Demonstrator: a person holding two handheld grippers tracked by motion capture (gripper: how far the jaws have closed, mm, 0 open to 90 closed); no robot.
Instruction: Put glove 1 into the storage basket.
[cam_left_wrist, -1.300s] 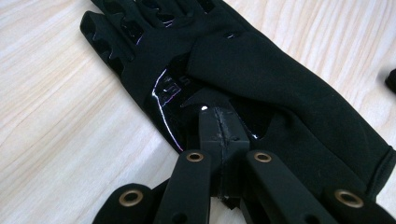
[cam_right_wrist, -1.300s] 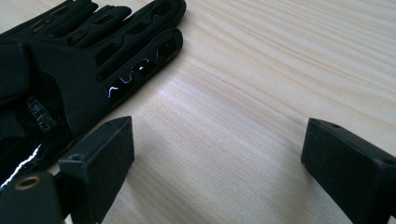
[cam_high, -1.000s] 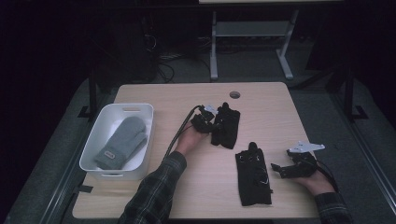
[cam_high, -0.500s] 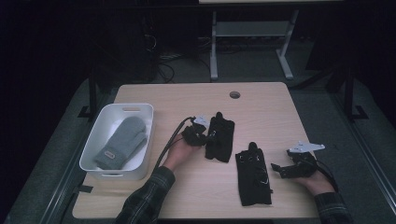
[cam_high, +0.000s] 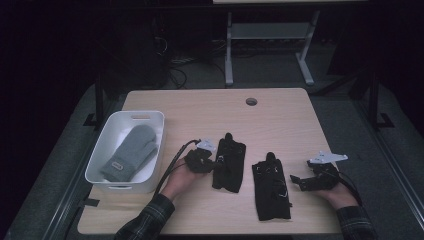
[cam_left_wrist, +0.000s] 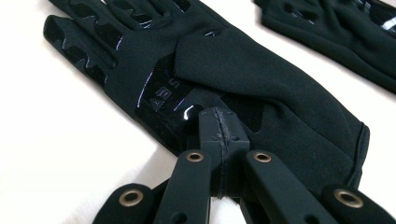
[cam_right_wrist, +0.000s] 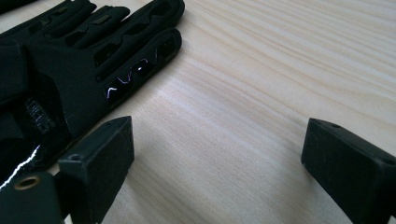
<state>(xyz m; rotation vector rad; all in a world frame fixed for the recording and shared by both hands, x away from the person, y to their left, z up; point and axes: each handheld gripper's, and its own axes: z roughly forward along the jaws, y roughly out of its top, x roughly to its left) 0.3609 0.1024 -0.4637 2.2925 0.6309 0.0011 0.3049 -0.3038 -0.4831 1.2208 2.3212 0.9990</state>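
Two black gloves lie flat in the middle of the wooden table (cam_high: 280, 115). My left gripper (cam_high: 214, 161) is at the left edge of the left glove (cam_high: 231, 165). In the left gripper view its jaws are pressed together at the tip (cam_left_wrist: 219, 123), pinching a fold of that glove (cam_left_wrist: 261, 70) near the glossy print. The second glove (cam_high: 271, 189) lies to the right and shows at the top right (cam_left_wrist: 345, 32). My right gripper (cam_high: 296, 181) rests low on the table just right of this glove. It is open (cam_right_wrist: 217, 154), with bare wood between its jaws and the glove's fingers (cam_right_wrist: 70, 60) to its left.
A white bin (cam_high: 100, 165) stands at the table's left side with a grey mitten (cam_high: 131, 152) inside. A round cable hole (cam_high: 251, 101) sits near the far edge. A cable (cam_high: 172, 165) trails from the left gripper toward the person.
The left gripper has drawn the left glove toward the person's edge of the table, and the forearm has pulled back. The right gripper and the right glove have stayed put.
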